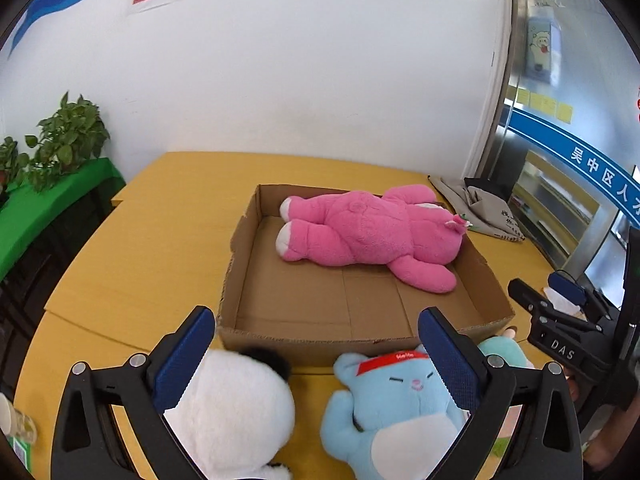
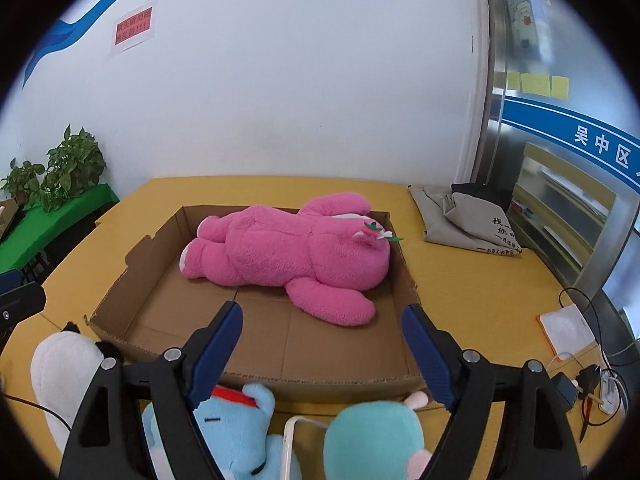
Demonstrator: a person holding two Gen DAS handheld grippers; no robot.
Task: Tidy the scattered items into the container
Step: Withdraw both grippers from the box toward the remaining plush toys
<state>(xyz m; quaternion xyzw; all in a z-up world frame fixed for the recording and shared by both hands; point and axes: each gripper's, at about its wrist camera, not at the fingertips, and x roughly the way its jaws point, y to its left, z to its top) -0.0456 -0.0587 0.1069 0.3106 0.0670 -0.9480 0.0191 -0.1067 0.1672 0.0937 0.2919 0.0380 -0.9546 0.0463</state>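
A shallow cardboard box (image 1: 240, 264) (image 2: 404, 276) sits on the yellow table. A pink plush (image 1: 360, 232) (image 2: 288, 252) lies inside it. A white panda plush (image 1: 232, 408) (image 2: 64, 368), a light blue cat plush (image 1: 396, 404) (image 2: 240, 420) with a red headband, and a teal plush (image 2: 372, 436) (image 1: 496, 346) lie in front of the box. My left gripper (image 1: 316, 356) is open above the panda and the blue cat. My right gripper (image 2: 320, 352) is open above the blue cat and the teal plush; it also shows in the left wrist view (image 1: 560, 332).
A grey cloth bag (image 2: 460, 220) (image 1: 476, 208) lies at the table's far right. A white pad (image 2: 566, 332) and cables (image 2: 592, 388) lie on the right. Potted plants (image 1: 68, 136) stand on a green shelf at the left. A white wall is behind.
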